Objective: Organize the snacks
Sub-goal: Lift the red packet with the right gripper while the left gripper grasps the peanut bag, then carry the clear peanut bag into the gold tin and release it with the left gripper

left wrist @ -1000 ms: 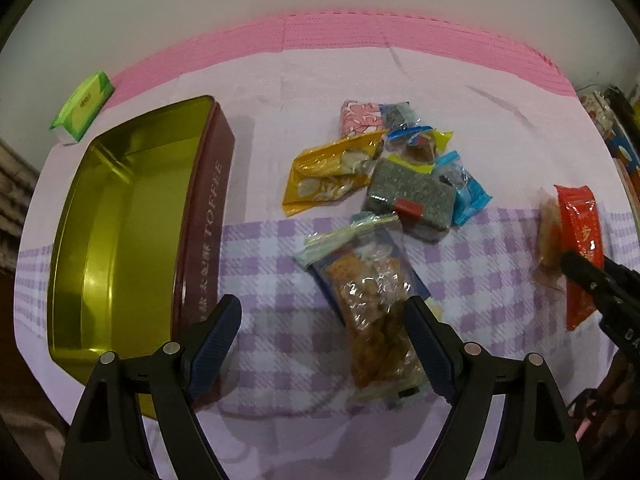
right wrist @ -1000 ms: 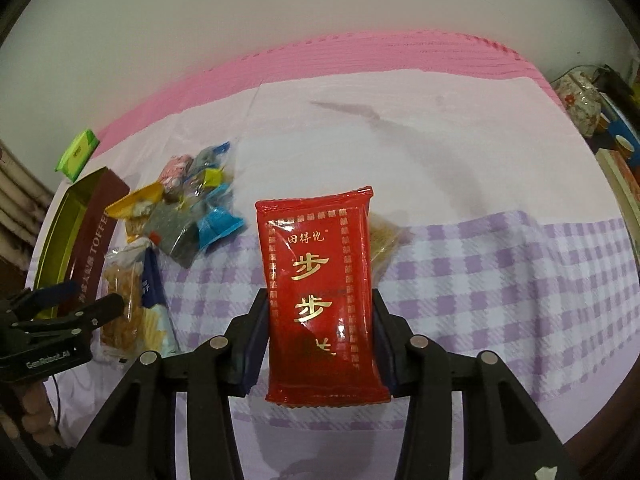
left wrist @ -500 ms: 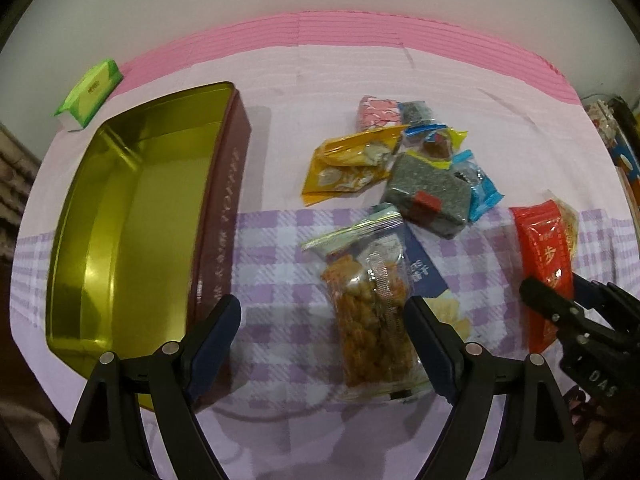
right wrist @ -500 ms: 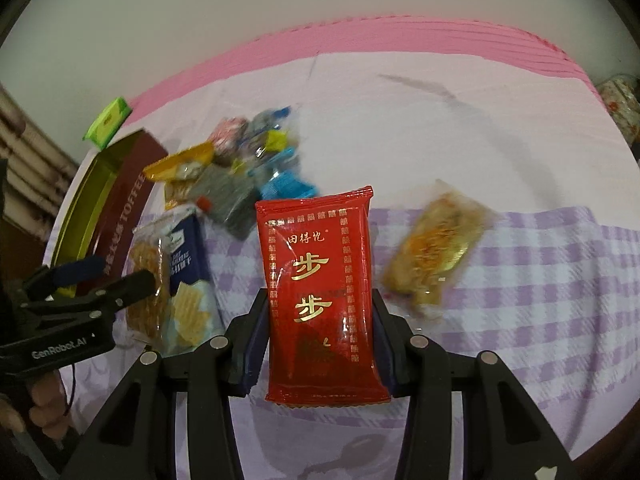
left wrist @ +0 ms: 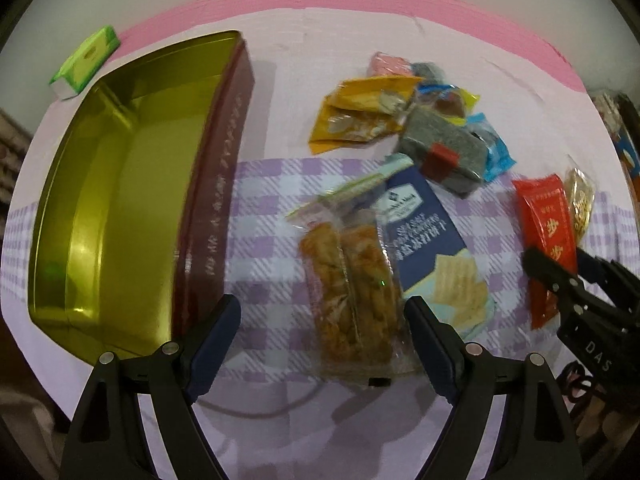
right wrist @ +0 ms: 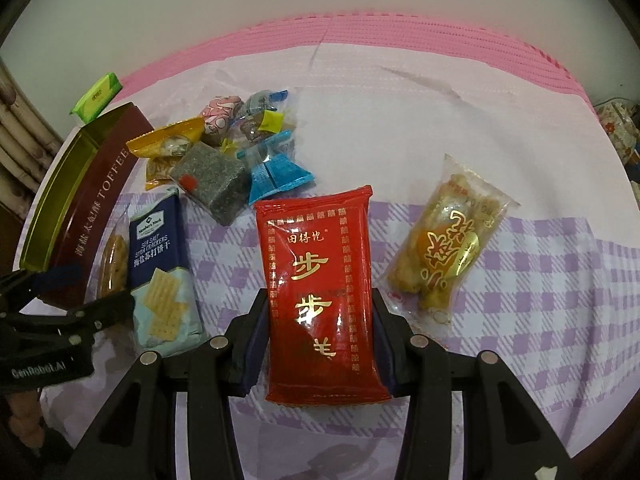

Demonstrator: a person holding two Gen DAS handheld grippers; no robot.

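the right gripper point(right wrist: 320, 332) is clamped on a red packet point(right wrist: 320, 280), one finger against each long edge, the packet's far end sticking out well past the fingertips. just right of those fingers lies a clear bag of golden snacks point(right wrist: 448, 236) on the checked cloth point(right wrist: 540, 300), with bare cloth beyond it out to the right edge. left of the fingers a blue cracker pack point(right wrist: 160, 264) lies flat, and farther out a heap of small wrapped sweets point(right wrist: 240, 152).

the left gripper point(left wrist: 320, 320) has its fingers wide apart with nothing between the pads; a clear bag of orange snacks point(left wrist: 352, 280) lies on the cloth in the gap, closer to the right finger point(left wrist: 428, 332). the left finger point(left wrist: 212, 332) sits just beside the near corner of the open toffee tin point(left wrist: 208, 200), whose maroon wall runs away from it. bare checked cloth lies between that wall and the orange bag. a green box point(left wrist: 86, 62) lies beyond the tin's far corner.
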